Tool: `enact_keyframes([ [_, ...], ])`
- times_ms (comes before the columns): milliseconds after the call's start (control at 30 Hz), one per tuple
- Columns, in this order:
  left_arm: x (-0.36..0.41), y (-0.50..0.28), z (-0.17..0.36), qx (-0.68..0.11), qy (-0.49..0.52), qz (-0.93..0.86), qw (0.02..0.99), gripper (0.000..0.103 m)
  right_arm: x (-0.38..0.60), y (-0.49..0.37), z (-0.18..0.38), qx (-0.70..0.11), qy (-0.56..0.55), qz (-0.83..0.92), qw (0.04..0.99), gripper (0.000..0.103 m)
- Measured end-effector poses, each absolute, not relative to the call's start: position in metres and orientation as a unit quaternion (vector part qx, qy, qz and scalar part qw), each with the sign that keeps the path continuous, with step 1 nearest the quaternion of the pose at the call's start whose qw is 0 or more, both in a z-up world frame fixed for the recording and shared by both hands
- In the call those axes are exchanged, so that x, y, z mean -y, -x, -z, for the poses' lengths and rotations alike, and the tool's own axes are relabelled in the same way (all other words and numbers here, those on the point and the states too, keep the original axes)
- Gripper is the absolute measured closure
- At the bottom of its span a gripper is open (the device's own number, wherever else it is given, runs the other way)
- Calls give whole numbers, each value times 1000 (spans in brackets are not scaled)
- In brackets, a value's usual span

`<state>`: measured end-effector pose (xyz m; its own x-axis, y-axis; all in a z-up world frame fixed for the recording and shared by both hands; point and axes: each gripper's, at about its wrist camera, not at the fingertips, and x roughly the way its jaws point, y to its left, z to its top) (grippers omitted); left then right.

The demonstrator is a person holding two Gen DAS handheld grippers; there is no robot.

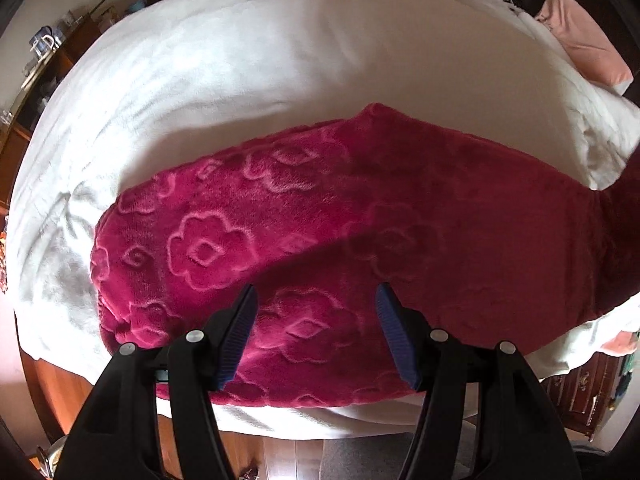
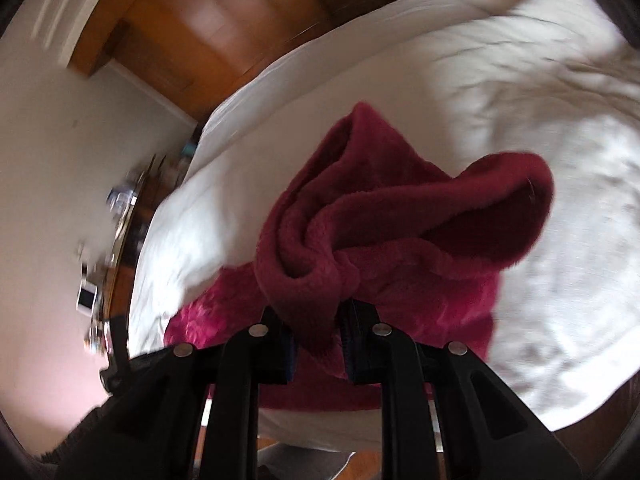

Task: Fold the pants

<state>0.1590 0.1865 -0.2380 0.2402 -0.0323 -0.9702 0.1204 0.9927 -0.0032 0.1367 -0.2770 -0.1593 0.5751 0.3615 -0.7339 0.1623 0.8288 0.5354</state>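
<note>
Magenta plush fleece pants [image 1: 320,240], embossed with flower outlines, lie across a bed covered by a cream-white blanket [image 1: 240,60], close to the bed's near edge above a wooden floor [image 1: 280,452]. The left gripper [image 1: 316,300] points down over the spread fabric with its blue-padded jaws standing well apart and nothing between them (the pads hang just above the cloth, and contact cannot be told). In the right wrist view, the right gripper [image 2: 316,316] has its jaws pinched tight on a bunched fold of the pants [image 2: 320,264], which rises off the blanket [image 2: 520,120] as a crumpled loop with one open leg end curling to the right. A pink pillow [image 1: 580,40] sits at the bed's far corner.
</note>
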Motion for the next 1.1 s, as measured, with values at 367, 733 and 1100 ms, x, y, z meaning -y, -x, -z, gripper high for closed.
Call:
enact_keyframes([
  [367,-225,-160,259,-637,-6,26,771,42,100,-155,221,-544,-82,-189,813,86],
  [733,-239,-174,282,-657,3,40,753,42,36,-147,287,-617,16,-224,754,66],
  [1100,-208,-198,292,-663,-5,84,744,42,76,-143,223,-588,-121,-254,758,53],
])
